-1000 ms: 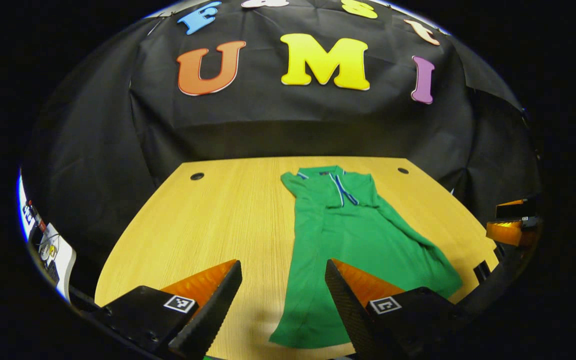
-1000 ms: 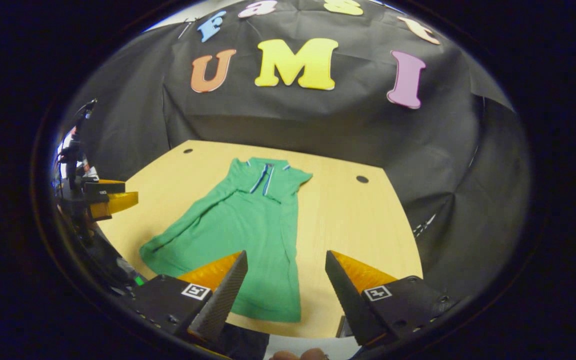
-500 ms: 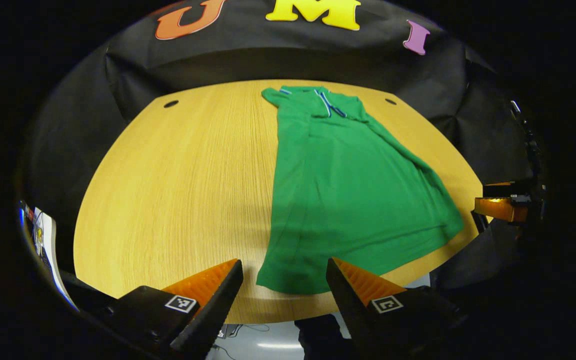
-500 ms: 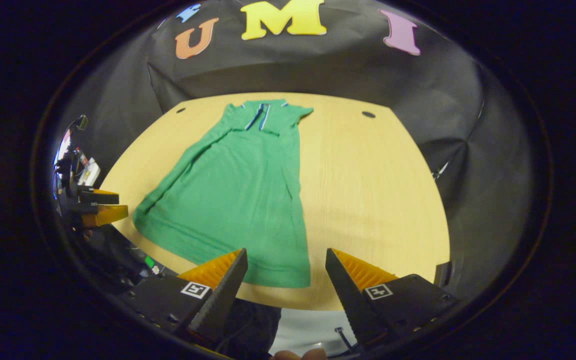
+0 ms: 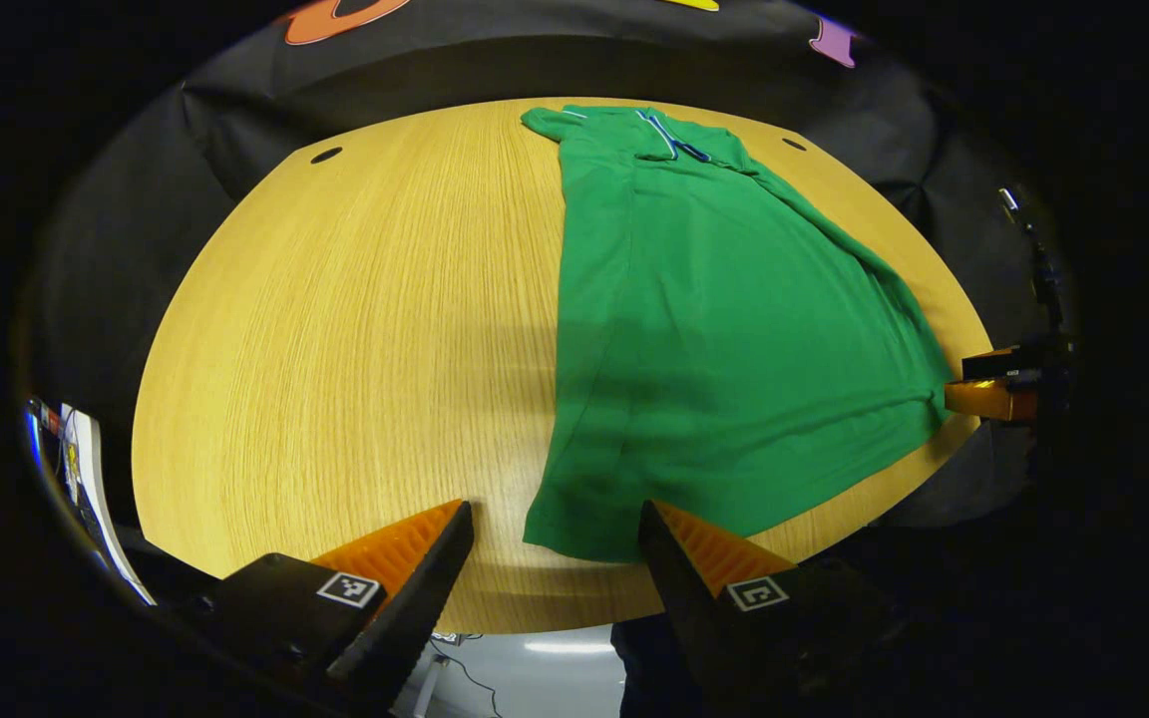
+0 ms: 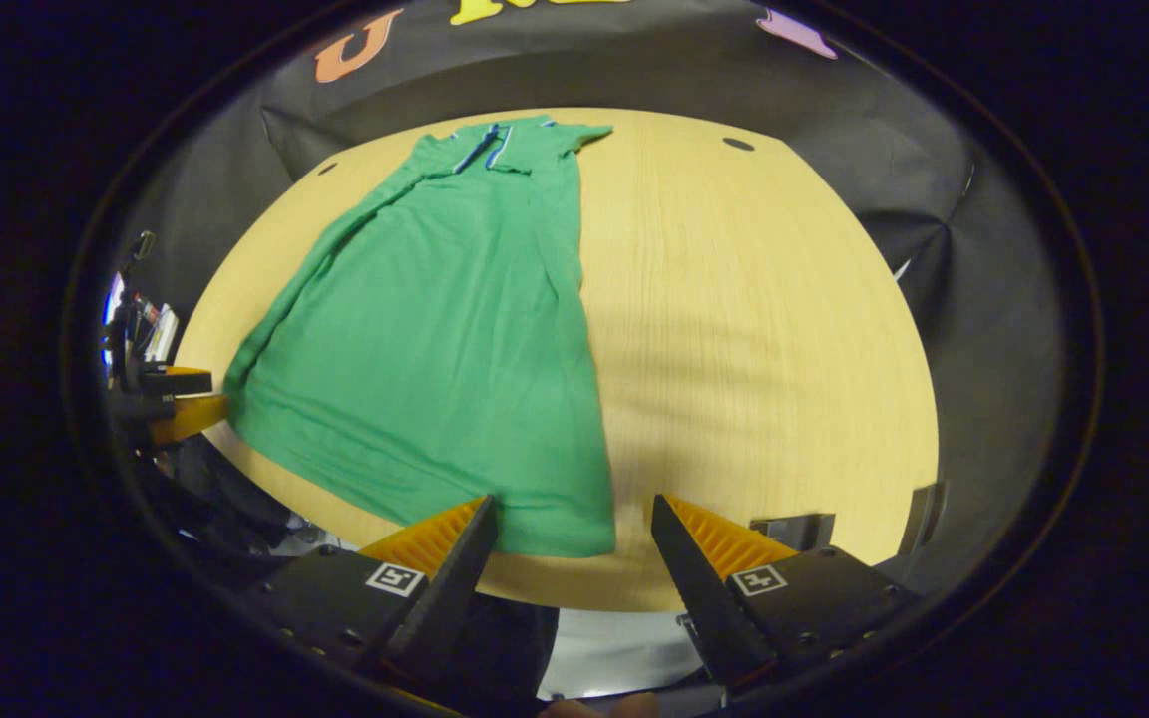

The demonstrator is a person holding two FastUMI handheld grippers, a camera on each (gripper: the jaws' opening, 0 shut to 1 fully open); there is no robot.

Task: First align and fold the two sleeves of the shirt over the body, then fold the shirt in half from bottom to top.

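Left gripper (image 5: 555, 519) wide open, holding nothing, poised above the shirt's (image 5: 724, 329) near hem corner. Right gripper (image 6: 570, 514) likewise spread and empty at the opposite hem corner. Shirt lies flat on the wooden table (image 5: 355, 329), collar at the far edge.

In the left gripper view the other gripper (image 5: 995, 391) is cut off at the right edge, so how its jaws stand cannot be told. In the right gripper view the far gripper (image 6: 176, 404) is likewise half lost in the dark at the left. The shirt's (image 5: 724, 329) folded sleeves cannot be made out. Clutter (image 5: 86, 489) at the left edge is too blurred to identify.
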